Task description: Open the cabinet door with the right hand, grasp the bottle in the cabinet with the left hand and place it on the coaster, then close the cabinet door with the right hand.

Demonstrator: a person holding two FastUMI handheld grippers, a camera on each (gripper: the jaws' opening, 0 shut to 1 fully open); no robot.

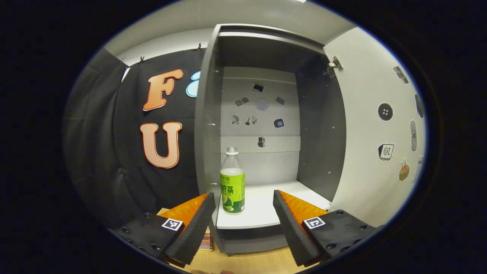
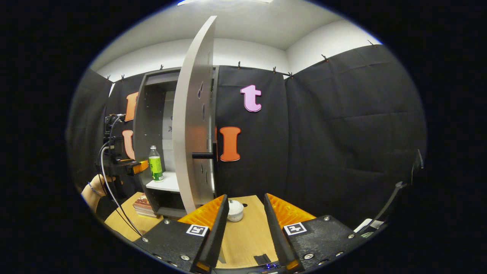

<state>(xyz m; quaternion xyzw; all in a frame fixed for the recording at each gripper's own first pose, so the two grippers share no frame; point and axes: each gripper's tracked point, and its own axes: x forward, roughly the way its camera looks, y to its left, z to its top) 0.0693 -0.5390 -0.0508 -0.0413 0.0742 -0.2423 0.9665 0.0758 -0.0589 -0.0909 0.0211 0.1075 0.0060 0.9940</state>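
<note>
Left gripper [image 1: 243, 213] spread wide and empty before the shelf, right gripper [image 2: 245, 224] likewise parted over the wooden table [image 2: 243, 236], one bottle [image 1: 232, 182] upright on the cabinet's [image 1: 323, 125] white shelf, one door [image 2: 192, 129] swung open, one small white jar [image 2: 235, 210] beyond.

Stickers [image 1: 385, 112] on cabinet door [image 1: 374, 152] too small to identify

Far left on the cabinet shelf, the clear plastic bottle [image 1: 232, 182] wears a green label with large white characters. The white cabinet door [image 1: 361, 182] on the right carries small picture stickers [image 1: 385, 151] with no legible words. Square black-and-white code tags [image 1: 172, 224] sit on the near left gripper [image 1: 243, 193].
</note>
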